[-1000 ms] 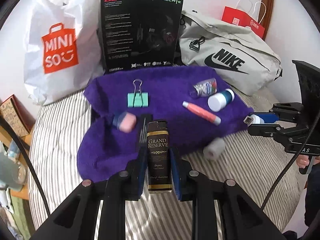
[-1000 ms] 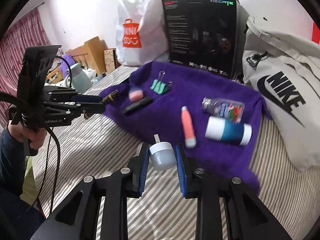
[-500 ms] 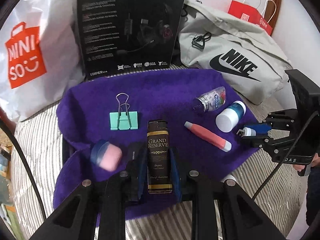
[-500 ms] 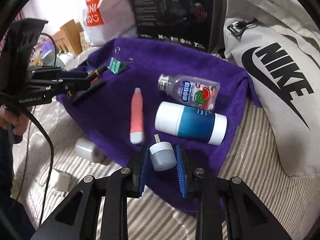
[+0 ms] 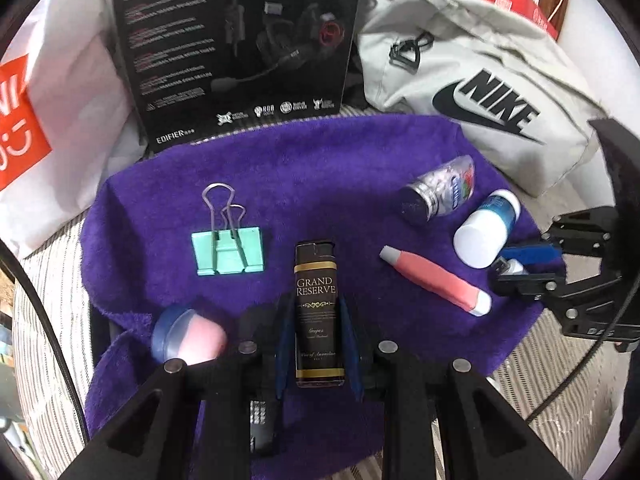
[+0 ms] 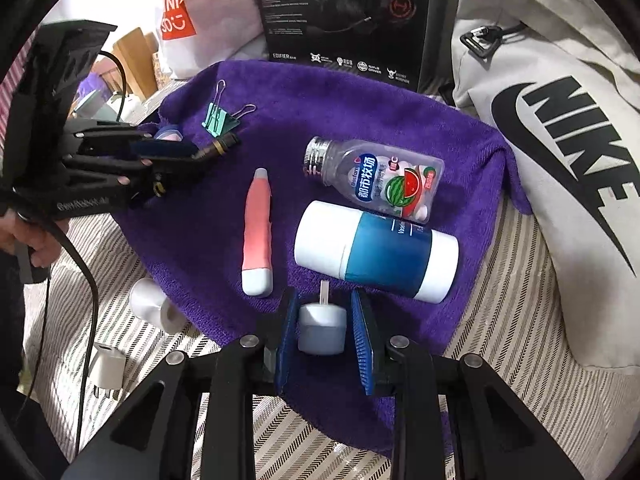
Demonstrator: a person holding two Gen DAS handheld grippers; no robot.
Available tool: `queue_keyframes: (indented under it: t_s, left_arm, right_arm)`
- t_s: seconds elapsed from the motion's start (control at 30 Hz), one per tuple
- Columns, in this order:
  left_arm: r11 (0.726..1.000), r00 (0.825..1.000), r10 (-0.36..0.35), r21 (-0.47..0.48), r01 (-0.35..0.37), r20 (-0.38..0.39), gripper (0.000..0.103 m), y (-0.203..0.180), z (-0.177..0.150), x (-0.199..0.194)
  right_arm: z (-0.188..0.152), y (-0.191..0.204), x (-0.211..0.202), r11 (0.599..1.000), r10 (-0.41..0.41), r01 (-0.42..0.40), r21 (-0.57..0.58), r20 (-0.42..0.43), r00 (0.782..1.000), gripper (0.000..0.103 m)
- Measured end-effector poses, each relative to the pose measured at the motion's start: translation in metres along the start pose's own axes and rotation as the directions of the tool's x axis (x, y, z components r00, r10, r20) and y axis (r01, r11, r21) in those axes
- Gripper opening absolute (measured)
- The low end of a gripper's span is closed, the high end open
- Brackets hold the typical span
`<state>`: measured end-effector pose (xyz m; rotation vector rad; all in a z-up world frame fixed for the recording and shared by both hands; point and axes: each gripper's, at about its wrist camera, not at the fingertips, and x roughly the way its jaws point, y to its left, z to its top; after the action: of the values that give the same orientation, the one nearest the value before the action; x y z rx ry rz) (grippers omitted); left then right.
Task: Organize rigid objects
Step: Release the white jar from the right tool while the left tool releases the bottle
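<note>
Fuzzy purple towel (image 5: 328, 168), glossy lighter (image 5: 318, 312), wire-handled binder clip (image 5: 227, 248), seemingly plastic clear bottle (image 6: 376, 180)

Even indoor light, soft shadows, strong fisheye bending, dark vignetted corners.

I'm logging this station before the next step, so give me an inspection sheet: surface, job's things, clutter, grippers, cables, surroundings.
Surface: purple towel spread over a striped bedcover.
Job's things: lying on the towel, green binder clip, pink pen-shaped tube, clear candy bottle, white-and-blue container, pink-and-blue jar.
Clutter: white roll and white plug adapter on the bedcover, off the towel.
Grippers: left gripper shut on a black lighter; right gripper shut on a small grey cap piece.
Cables: black cable hanging from the left gripper.
Surroundings: black headset box, grey Nike bag, white Miniso bag.
</note>
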<state>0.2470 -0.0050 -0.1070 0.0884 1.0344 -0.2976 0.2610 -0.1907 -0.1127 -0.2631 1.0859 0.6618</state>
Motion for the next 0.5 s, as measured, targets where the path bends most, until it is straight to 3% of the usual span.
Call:
queue_keyframes:
  t_s: [0.23, 0.5]
  left_arm:
    - [0.999, 0.999, 0.037, 0.031, -0.036, -0.016, 0.023, -0.007, 0.002, 0.008]
    - [0.998, 0.998, 0.056, 0.034, -0.055, -0.029, 0.024, -0.015, -0.006, 0.004]
  right_arm:
    - [0.0, 0.0, 0.0, 1.0, 0.004, -0.004, -0.009, 0.003, 1.0, 0.027]
    - [-0.001, 0.005, -0.003, 0.999, -0.037, 0.036, -0.033, -0.01, 0.999, 0.037]
